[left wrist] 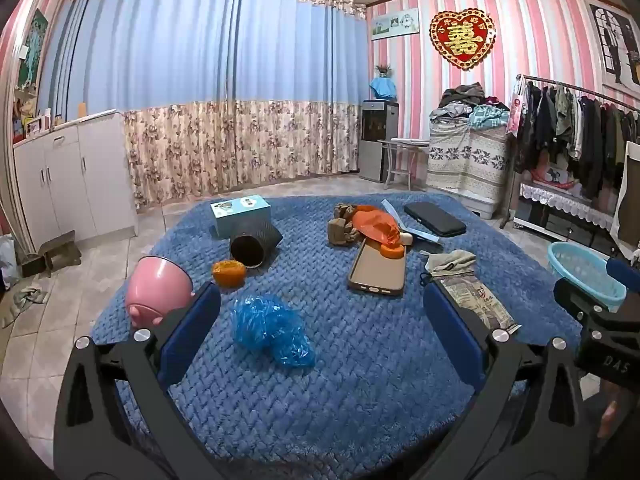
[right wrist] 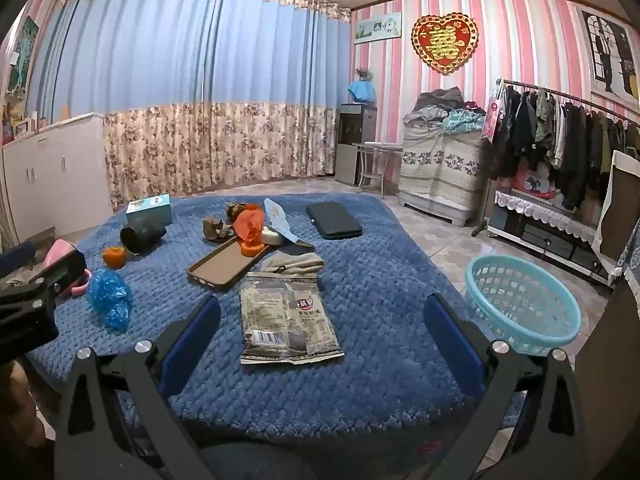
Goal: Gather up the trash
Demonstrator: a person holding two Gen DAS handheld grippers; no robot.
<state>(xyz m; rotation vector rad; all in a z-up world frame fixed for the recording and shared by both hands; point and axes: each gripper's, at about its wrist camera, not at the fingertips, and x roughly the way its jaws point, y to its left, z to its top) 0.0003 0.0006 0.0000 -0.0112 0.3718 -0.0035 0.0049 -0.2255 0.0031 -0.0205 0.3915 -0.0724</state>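
Hovering above a blue quilted blanket point(left wrist: 360, 380), the left tongs point(left wrist: 320, 320) stand spread wide with nothing between their blue pads. A crumpled blue plastic bag point(left wrist: 272, 330) lies on the blanket just ahead of them, nearer the left pad than the right. Beyond it, an orange peel point(left wrist: 228, 273) sits beside a dark cup point(left wrist: 254, 246) tipped on its side, with a pink bowl point(left wrist: 158, 292) at the blanket's left edge, just outside the left pad.

The right tongs point(right wrist: 322, 320) are likewise fully open and empty. A flat, empty snack wrapper point(right wrist: 286, 320) lies on the blanket between the two pads' lines, slightly left of centre and touching neither. Just behind the wrapper rests a grey-green cloth point(right wrist: 294, 263), and further back a brown phone case point(right wrist: 224, 264), an orange plastic bag point(right wrist: 250, 222) and a black case point(right wrist: 334, 220). A light blue basket point(right wrist: 520, 312) stands on the tiled floor to the right of the blanket, just outside the right pad. Between the two views, each pair of tongs shows at the other's edge.
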